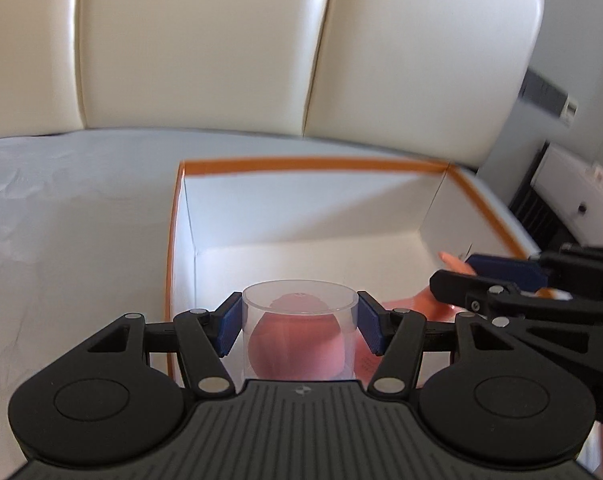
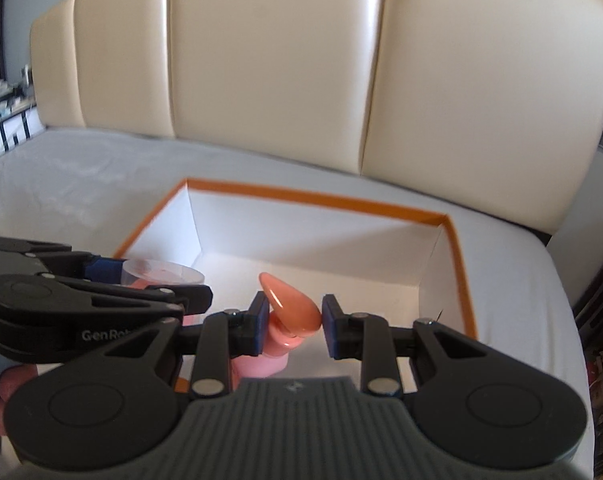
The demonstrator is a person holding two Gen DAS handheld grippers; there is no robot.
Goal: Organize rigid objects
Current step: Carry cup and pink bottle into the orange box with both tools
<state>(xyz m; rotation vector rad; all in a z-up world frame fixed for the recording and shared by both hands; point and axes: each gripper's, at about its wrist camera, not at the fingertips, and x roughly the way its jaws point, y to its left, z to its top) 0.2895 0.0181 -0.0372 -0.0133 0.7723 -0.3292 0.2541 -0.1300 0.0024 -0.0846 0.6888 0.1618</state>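
Observation:
My left gripper [image 1: 299,326] is shut on a clear plastic cylinder [image 1: 299,304] with a pink ball-shaped object [image 1: 297,350] inside, held over the near left part of a white box with an orange rim [image 1: 301,164]. My right gripper [image 2: 294,322] is shut on a pink bottle-like object with a glossy orange teardrop top [image 2: 291,306], held over the same box [image 2: 341,200]. The right gripper also shows at the right of the left wrist view [image 1: 513,280]. The left gripper and the cylinder [image 2: 161,270] show at the left of the right wrist view.
The box sits on a bed with a pale grey sheet [image 1: 61,220], in front of a cream padded headboard [image 2: 281,60]. A white cabinet [image 1: 573,200] stands at the right of the bed. Shelves with clutter [image 2: 1,96] stand at the far left.

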